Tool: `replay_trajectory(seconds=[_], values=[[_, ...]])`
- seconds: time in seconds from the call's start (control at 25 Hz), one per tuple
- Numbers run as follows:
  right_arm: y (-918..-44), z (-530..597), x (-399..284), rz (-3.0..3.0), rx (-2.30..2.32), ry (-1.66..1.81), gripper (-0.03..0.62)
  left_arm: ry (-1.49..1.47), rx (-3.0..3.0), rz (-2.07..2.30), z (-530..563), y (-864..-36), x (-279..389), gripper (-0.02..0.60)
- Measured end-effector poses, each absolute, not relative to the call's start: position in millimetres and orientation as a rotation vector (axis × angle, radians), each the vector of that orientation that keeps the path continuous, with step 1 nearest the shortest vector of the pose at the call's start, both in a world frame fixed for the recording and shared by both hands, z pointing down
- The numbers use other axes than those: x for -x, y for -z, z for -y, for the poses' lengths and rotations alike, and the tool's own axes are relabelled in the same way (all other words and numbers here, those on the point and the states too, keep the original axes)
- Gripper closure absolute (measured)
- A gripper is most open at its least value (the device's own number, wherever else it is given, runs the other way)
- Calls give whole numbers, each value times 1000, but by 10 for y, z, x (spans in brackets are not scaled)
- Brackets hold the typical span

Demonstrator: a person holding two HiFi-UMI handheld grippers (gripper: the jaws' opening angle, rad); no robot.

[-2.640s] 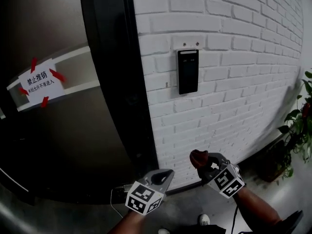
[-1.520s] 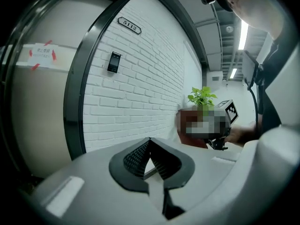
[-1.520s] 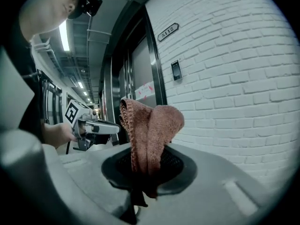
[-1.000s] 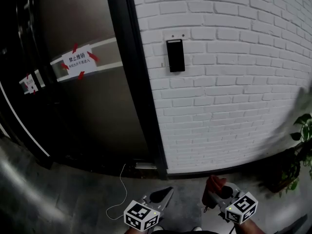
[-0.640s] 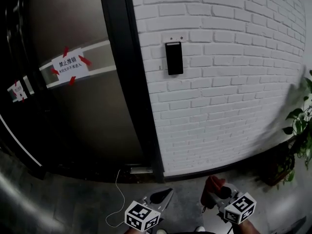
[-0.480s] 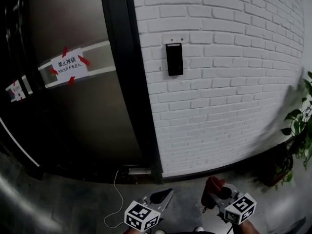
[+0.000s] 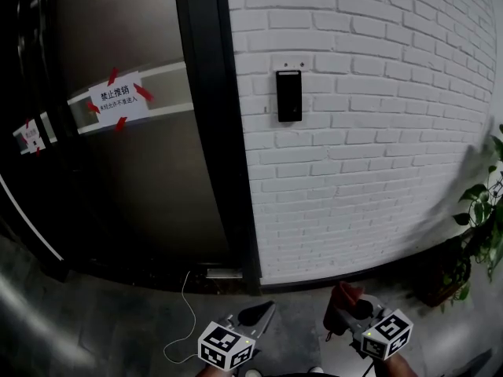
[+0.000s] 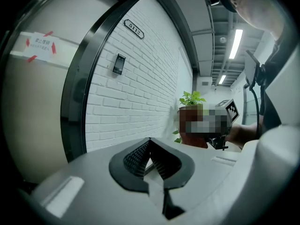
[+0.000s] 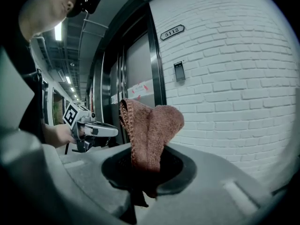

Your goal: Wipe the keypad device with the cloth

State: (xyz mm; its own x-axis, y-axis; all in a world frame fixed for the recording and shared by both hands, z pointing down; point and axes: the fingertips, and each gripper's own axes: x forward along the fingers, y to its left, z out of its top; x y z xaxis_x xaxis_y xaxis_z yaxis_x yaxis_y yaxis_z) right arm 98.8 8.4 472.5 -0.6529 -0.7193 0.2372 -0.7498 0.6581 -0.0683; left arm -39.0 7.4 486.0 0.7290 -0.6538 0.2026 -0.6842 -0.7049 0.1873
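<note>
The black keypad device (image 7: 288, 96) hangs on the white brick wall (image 7: 377, 132), far above both grippers; it is also small in the left gripper view (image 8: 118, 64) and the right gripper view (image 9: 178, 71). My right gripper (image 7: 343, 308) is low in the head view, shut on a folded reddish-brown cloth (image 9: 150, 132) that sticks up from its jaws (image 7: 344, 297). My left gripper (image 7: 255, 316) is beside it to the left, shut with nothing between its ribbed pads (image 8: 140, 154).
A dark glass door (image 7: 134, 171) with a black frame (image 7: 212, 124) stands left of the wall, with a taped paper sign (image 7: 118, 99). A thin white cable (image 7: 182, 312) lies on the grey floor. A potted plant (image 7: 479, 218) stands at the right. A room number plate (image 9: 172, 32) is above the keypad.
The view has shifted a little, so the keypad sits slightly right and lower than half a second ago. Over 2.6 s it has become much smaller and farther. Both grippers keep their places.
</note>
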Motion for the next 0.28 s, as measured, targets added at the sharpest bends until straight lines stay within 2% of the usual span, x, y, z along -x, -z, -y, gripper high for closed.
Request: replay_trajectory(seconds=[0.28], values=[[-4759, -127, -1049, 2682, -1202, -261, 540, -179, -2673, 1070, -97, -4853, 384, 565]])
